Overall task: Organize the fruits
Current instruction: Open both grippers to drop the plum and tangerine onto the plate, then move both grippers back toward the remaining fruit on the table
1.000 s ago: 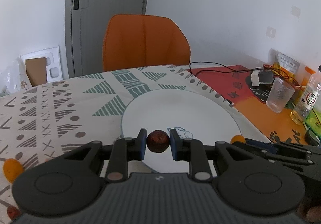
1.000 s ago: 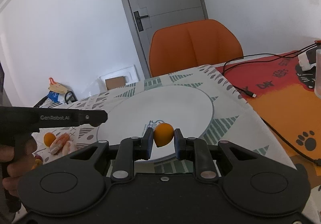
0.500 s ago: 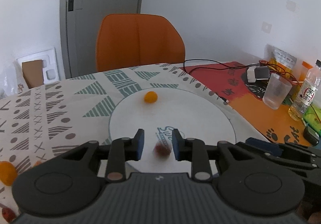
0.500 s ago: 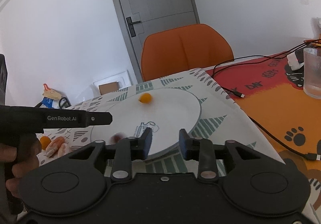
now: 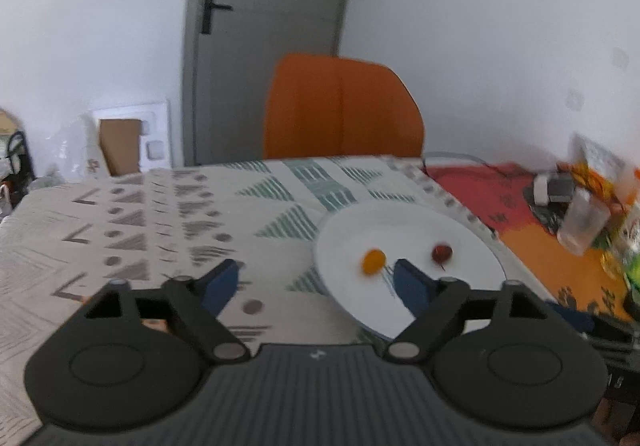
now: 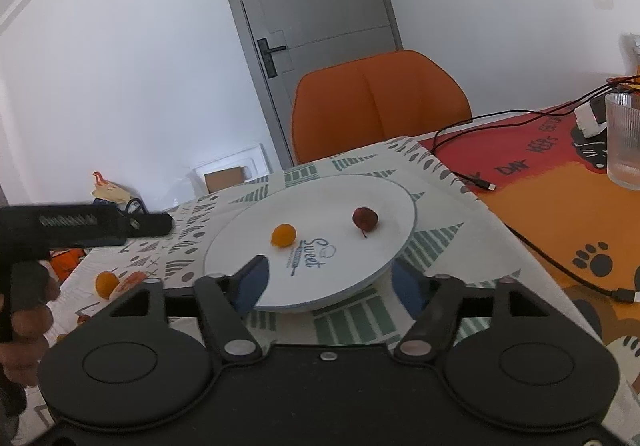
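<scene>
My left gripper [image 5: 316,280] is spreading its jaws wide, with nothing between the blue pads; only tablecloth and the near edge of the plate show in the gap. My right gripper [image 6: 326,282] is opening too, its pads apart on either side of the plate's near rim, not touching it and holding nothing.

Just ahead sits the white plate [image 6: 360,270] on the patterned tablecloth [image 5: 160,214]. Two fruits lie on it, apart from each other: a small orange fruit [image 6: 283,235] towards the left and a dark red fruit [image 6: 365,218] with a stem towards the right.

Off the plate, at the left of the right view, more orange fruit [image 6: 107,283] lies on the cloth near my left hand [image 6: 28,310].

Further out stand an orange chair [image 6: 380,102], a clear glass [image 6: 623,142] on the red and orange mat, and a grey door [image 6: 312,6].
</scene>
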A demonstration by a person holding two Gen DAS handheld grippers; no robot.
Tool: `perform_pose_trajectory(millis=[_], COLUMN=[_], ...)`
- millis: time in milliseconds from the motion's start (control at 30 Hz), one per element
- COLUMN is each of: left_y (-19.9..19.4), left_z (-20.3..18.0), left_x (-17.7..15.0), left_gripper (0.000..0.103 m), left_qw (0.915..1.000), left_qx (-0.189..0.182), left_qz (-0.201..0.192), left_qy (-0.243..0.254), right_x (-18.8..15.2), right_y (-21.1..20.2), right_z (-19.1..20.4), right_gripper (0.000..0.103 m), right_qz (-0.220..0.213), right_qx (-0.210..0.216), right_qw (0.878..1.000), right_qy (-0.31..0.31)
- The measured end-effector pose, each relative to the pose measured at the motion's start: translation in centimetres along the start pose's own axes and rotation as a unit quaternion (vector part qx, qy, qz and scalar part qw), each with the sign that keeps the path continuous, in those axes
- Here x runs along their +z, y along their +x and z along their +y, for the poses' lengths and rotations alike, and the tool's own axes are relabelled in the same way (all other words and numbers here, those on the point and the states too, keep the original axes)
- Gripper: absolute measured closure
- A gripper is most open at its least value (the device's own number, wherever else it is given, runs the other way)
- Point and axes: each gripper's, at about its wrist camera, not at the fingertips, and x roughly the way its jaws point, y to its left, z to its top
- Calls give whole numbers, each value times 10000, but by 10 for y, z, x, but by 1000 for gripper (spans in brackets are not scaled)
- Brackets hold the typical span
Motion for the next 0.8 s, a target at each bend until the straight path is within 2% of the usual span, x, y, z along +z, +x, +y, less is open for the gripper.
perform_pose_trajectory(millis=[133, 200, 267, 400, 633, 800], left_y=[-16, -23, -29, -42, -75, -98], left_z=[14, 19, 23, 30, 44, 52], left_x=[4, 5, 5, 3, 1, 2], left_gripper=[8, 6, 4, 1, 0, 0], left_qw=[9995, 9989, 9987, 9986, 9966, 9959], left_qx=[217, 323, 320, 301, 351, 408], left_qz=[-217, -295, -360, -362, -625, -717], left_qy=[-118, -151, -181, -240, -415, -360], right_x=[0, 2, 3, 7, 11, 13], right_y=[-6, -9, -13, -19, -28, -32], right_z=[6, 10, 15, 20, 33, 43], right_gripper=[21, 7, 0, 0, 0, 0], right_qz=[-50, -105, -146, -146, -213, -236], right_qx=[20, 44, 85, 158, 126, 301], right_qw=[10000, 9999, 9998, 9998, 9997, 9993], right_qy=[25, -15, -40, 15, 44, -26])
